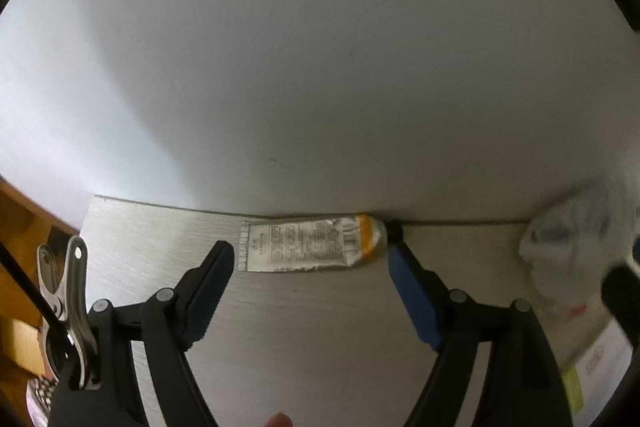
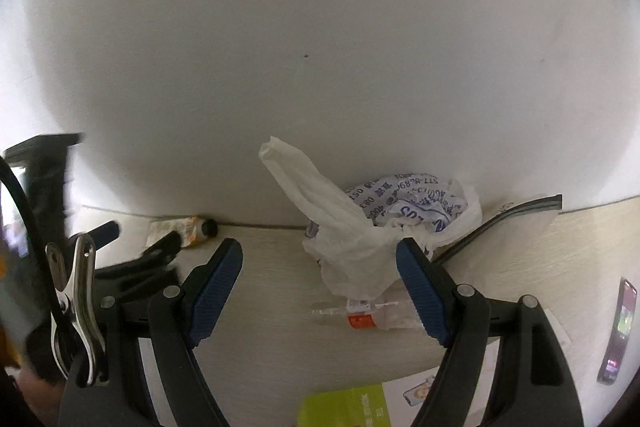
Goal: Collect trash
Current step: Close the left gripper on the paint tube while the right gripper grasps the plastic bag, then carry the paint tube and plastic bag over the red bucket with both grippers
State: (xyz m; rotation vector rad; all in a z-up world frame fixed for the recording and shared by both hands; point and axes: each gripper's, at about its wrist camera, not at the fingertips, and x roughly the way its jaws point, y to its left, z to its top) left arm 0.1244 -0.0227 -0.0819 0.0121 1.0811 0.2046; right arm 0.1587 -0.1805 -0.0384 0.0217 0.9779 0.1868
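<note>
Hovering over bench [image 1: 320, 327] trash, both claws wide open and empty.

Left wrist view: the left claw [image 1: 310, 259] stands spread, gripping nothing; a squeezed tube [image 1: 316, 246] with an orange band and black cap lies flat on the bench against the white wall [image 1: 320, 67], just beyond the fingertips, and a blurred plastic bag [image 1: 560, 251] sits to the right. Right wrist view: the right claw [image 2: 320, 257] is likewise spread and empty; the crumpled plastic bag [image 2: 360, 247] rests at the wall, partly behind the right finger, with a small clear bottle [image 2: 360, 313] lying just in front of it between the fingers and the tube [image 2: 188, 229] well to the left.
</note>
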